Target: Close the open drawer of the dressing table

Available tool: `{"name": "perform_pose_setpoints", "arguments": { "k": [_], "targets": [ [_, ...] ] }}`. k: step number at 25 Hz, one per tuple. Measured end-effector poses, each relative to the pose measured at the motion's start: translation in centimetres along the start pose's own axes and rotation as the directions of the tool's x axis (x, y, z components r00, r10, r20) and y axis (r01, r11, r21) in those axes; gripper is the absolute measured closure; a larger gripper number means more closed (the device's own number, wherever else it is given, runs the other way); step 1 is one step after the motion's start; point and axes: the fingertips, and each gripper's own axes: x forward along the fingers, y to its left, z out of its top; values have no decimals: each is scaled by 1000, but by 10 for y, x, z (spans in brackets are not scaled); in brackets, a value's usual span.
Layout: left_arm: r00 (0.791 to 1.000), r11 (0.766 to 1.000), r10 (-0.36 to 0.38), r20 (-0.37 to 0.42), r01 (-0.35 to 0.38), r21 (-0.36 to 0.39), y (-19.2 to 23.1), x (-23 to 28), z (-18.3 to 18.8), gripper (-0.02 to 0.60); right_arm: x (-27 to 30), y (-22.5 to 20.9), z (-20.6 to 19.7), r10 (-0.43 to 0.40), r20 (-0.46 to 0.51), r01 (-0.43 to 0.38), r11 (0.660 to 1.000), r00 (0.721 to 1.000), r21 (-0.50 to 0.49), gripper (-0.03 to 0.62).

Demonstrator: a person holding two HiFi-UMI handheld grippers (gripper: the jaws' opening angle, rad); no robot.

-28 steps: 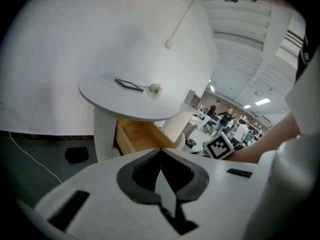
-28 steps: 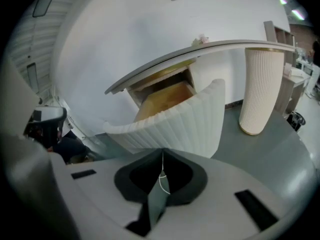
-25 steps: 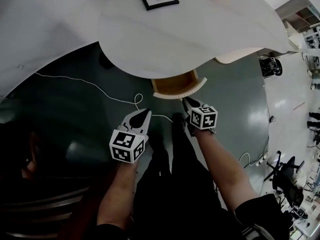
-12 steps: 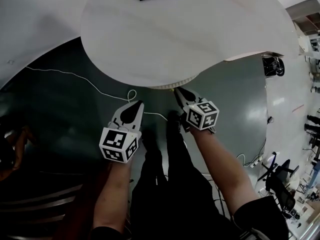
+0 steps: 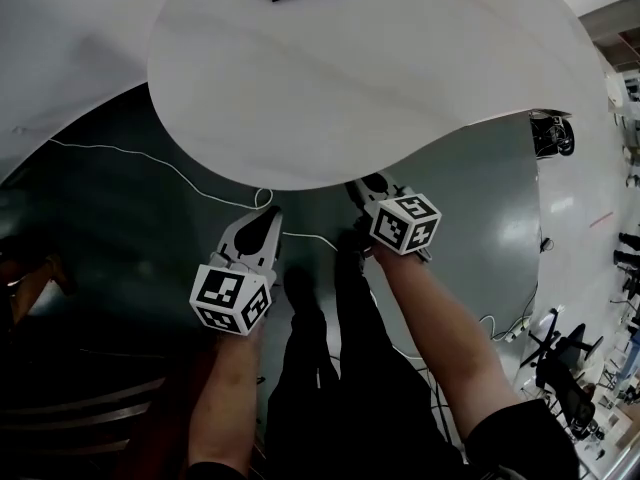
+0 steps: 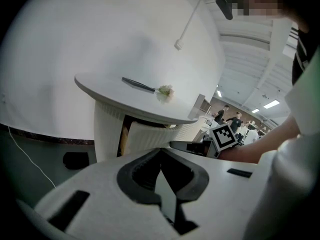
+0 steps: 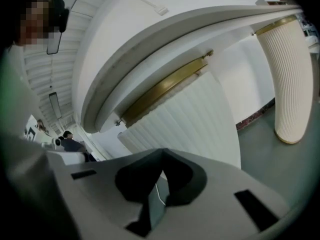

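Edges: curved rim of white bench, overhanging drawer; ribbed front under brass rail.
Open room: dark floor at left, crossed by thin white cable.
Left hand-held gripper: jaws together, empty, short of the rim.
Right hand-held gripper: jaws together, empty, tip under rim, near drawer front.

Steeply down from the head onto the bench, shared by all; left gripper view level, farther; right gripper view close under its rim, upward.
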Motion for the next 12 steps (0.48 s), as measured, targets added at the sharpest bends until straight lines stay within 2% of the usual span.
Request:
{"name": "perform_pose_setpoints", "arguments": {
  "k": [7, 12],
  "targets": [
    [1000, 1000, 18, 6, -18, -17, 18, 5, -19, 578, 25, -5, 17, 64, 108, -68, 997, 992, 38, 588],
    [999, 999, 34, -3, -34, -37, 25, -3, -37, 578, 32, -5, 23, 78, 143, -85, 996, 987, 40, 588]
  ]
}}
